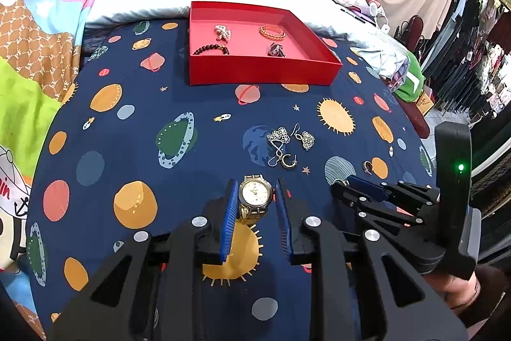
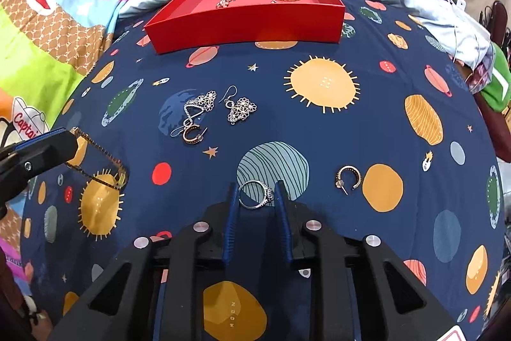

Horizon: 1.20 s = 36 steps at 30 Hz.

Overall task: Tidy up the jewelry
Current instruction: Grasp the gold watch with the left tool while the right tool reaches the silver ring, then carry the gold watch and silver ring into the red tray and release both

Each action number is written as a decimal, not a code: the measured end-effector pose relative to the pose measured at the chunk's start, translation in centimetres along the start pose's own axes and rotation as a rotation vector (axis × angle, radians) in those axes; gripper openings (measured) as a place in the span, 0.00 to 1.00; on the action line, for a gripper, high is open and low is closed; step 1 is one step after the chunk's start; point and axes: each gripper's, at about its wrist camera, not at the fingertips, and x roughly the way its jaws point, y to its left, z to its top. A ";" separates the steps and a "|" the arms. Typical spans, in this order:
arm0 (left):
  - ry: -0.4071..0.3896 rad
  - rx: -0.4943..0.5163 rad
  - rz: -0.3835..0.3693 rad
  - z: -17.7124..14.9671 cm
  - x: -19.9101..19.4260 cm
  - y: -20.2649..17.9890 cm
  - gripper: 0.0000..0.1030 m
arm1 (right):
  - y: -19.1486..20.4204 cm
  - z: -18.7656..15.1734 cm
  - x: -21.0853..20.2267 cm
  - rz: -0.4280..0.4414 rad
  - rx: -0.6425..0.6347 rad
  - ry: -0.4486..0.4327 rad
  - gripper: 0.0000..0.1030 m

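Grips on both sides look full: the left gripper [image 1: 257,197] is clamped on a gold watch [image 1: 255,193], band trailing below, and the right gripper [image 2: 255,194] pinches a silver ring [image 2: 255,195]. Straight ahead of both, well beyond, sits the red tray [image 1: 262,74]. From the right wrist its near wall hides two of the pieces inside, and whether the ring is truly squeezed is hard to tell.

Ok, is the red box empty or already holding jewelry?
Holding jewelry: the red box contains a pearl piece, orange bracelet, dark bead bracelet and a dark item.
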 end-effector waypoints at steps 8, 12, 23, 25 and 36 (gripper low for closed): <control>-0.002 -0.003 -0.005 0.1 -0.1 0.0 0.22 | -0.4 -0.1 -0.4 0.032 0.033 0.008 0.07; -0.002 -0.003 -0.008 0.2 -0.1 0.1 0.22 | -0.5 -0.2 -0.3 0.038 0.032 0.016 0.06; 0.001 0.001 -0.011 0.0 -0.1 -0.2 0.22 | -0.4 -0.5 -0.2 0.045 0.035 0.029 0.08; 0.000 0.001 -0.013 0.1 -0.2 -0.2 0.22 | -0.3 -0.4 -0.3 0.040 0.031 0.028 0.07; -0.024 -0.001 -0.029 0.8 -1.3 -0.6 0.22 | -1.0 0.5 -2.5 0.072 0.067 -0.022 0.06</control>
